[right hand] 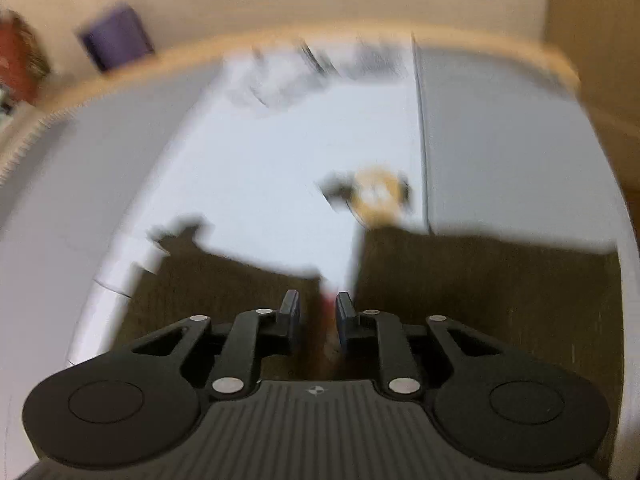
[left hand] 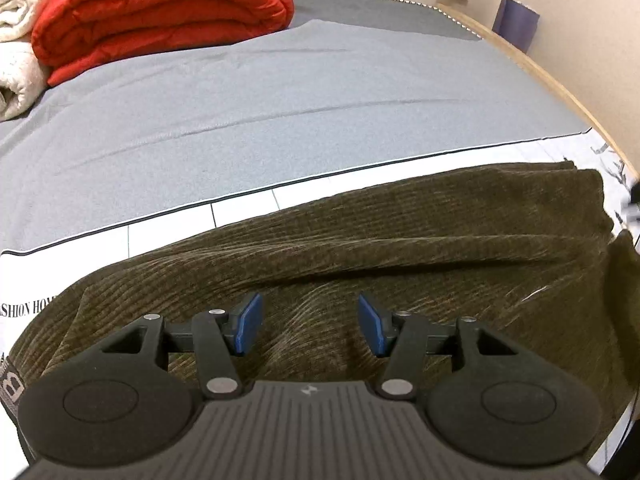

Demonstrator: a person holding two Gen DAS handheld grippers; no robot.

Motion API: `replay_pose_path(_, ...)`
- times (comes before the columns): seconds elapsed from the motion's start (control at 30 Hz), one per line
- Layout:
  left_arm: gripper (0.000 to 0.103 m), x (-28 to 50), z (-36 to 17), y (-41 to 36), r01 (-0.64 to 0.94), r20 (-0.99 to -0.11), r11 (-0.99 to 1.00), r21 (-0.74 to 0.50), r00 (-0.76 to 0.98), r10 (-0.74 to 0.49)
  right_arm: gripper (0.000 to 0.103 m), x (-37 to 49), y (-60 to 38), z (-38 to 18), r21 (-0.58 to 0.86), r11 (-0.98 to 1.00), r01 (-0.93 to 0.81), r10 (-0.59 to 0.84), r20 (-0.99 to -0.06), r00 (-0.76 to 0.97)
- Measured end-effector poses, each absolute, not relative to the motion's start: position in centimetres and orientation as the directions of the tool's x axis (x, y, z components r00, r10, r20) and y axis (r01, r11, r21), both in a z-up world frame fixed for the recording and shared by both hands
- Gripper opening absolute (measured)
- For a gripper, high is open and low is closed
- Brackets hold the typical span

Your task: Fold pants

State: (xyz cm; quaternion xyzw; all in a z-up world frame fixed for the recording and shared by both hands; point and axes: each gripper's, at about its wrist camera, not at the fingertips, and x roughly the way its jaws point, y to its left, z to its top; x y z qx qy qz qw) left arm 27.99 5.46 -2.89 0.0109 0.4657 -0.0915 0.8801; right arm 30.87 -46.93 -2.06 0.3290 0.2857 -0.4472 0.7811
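Where the left gripper [left hand: 310, 322] hangs over the bed, its blue pads [left hand: 249, 322] stand well apart with nothing between them, and the dark olive corduroy pants [left hand: 400, 248] lie spread directly beneath and ahead of it. The ribbed cloth runs in fine cords across the garment, with a long soft ridge and a few shallow creases near the pads; a far corner of the folded fabric ends squarely toward the right. The pants rest on a white sheet with a thin grid [left hand: 240, 210] and some printed lettering at its left edge, and beyond that sheet a grey blanket [left hand: 260, 100] covers the mattress. At the far left of the bed sit a rolled red quilt [left hand: 160, 12] and a cream one [left hand: 20, 40] beside it, touching.

The right wrist view is badly smeared. The right gripper [right hand: 318, 316] has its jaws close together, a narrow gap left between them; something reddish shows in that gap, but I cannot tell what it is or whether the pads press on it. The same dark pants [right hand: 480, 292] lie under and to either side of its fingers, on the pale sheet [right hand: 260, 160]. Farther off a blurred yellowish print [right hand: 376, 196] marks the sheet, then the bed's wooden edge [right hand: 240, 46] and a purple object [right hand: 116, 36] against the wall.
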Motion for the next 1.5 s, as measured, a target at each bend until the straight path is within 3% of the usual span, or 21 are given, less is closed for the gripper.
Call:
replay_pose_path(0.07, 0.058, 27.8, -3.0, 5.8, 0.159, -0.828, 0.986, -0.051, 0.546, -0.131, 0.024, 32.2, -46.1, -1.5, 0.397, 0.511, 0.762, -0.393, -0.681, 0.618)
replay_pose_path(0.13, 0.058, 28.0, -3.4, 6.3, 0.127, -0.835, 0.991, -0.029, 0.541, -0.094, 0.024, 34.8, -45.0, -2.2, 0.554, 0.624, 0.552, -0.114, -0.634, 0.765)
replay_pose_path(0.2, 0.058, 28.1, -3.6, 7.0, 0.091, -0.842, 0.996, -0.017, 0.536, -0.063, 0.025, 37.4, -43.1, -3.5, 0.627, 0.674, 0.389, 0.115, -0.61, 0.784)
replay_pose_path(0.27, 0.058, 28.1, -3.8, 8.2, 0.046, -0.849, 0.999, -0.004, 0.527, -0.028, 0.025, 39.2, -41.3, -4.5, 0.601, 0.73, 0.325, 0.179, -0.627, 0.758)
replay_pose_path(0.4, 0.058, 28.1, -4.1, 10.1, -0.008, -0.854, 1.0, 0.008, 0.52, 0.01, 0.024, 42.0, -40.3, -6.8, 0.477, 0.795, 0.374, 0.143, -0.747, 0.649)
replay_pose_path(0.47, 0.058, 28.2, -4.3, 10.8, -0.025, -0.854, 1.0, 0.016, 0.519, 0.027, 0.003, 42.6, -40.7, -8.0, 0.435, 0.799, 0.415, 0.11, -0.784, 0.611)
replay_pose_path(0.5, 0.058, 28.3, -4.3, 11.1, -0.036, -0.856, 0.999, 0.02, 0.516, 0.036, 0.0, 42.7, -40.9, -8.2, 0.424, 0.802, 0.421, 0.092, -0.784, 0.614)
replay_pose_path(0.87, 0.057, 28.9, -6.5, 19.1, -0.334, -0.875, 0.939, 0.075, 0.429, 0.223, 0.0, 44.7, -40.9, -8.5, 0.385, 0.835, 0.393, 0.011, -0.725, 0.688)
replay_pose_path(1.03, 0.055, 28.5, -8.1, 21.8, -0.361, -0.881, 0.93, 0.068, 0.416, 0.226, 0.0, 45.6, -40.8, -9.6, 0.318, 0.877, 0.36, -0.052, -0.683, 0.728)
replay_pose_path(1.17, 0.058, 29.0, -8.6, 22.5, -0.349, -0.874, 0.935, 0.058, 0.435, 0.216, 0.0, 45.4, -41.6, -9.2, 0.389, 0.834, 0.391, -0.046, -0.658, 0.751)
replay_pose_path(1.37, 0.059, 30.0, -8.5, 21.8, -0.352, -0.877, 0.934, 0.064, 0.426, 0.22, 0.02, 44.9, -42.6, -6.6, 0.265, 0.852, 0.452, -0.104, -0.76, 0.642)
replay_pose_path(1.4, 0.059, 30.1, -8.6, 21.5, -0.345, -0.877, 0.936, 0.069, 0.426, 0.222, 0.029, 45.1, -42.5, -6.4, 0.255, 0.845, 0.47, -0.095, -0.793, 0.601)
replay_pose_path(1.43, 0.059, 30.2, -8.6, 21.3, -0.343, -0.877, 0.937, 0.073, 0.425, 0.224, 0.045, 45.5, -42.3, -6.2, 0.255, 0.831, 0.494, -0.091, -0.815, 0.573)
replay_pose_path(1.47, 0.059, 30.2, -8.8, 21.4, -0.343, -0.877, 0.936, 0.074, 0.424, 0.225, 0.052, 45.5, -42.2, -6.2, 0.265, 0.811, 0.521, -0.083, -0.83, 0.552)
replay_pose_path(1.5, 0.059, 30.1, -8.7, 21.4, -0.347, -0.877, 0.935, 0.073, 0.424, 0.225, 0.053, 45.5, -42.1, -6.2, 0.256, 0.791, 0.555, -0.094, -0.846, 0.525)
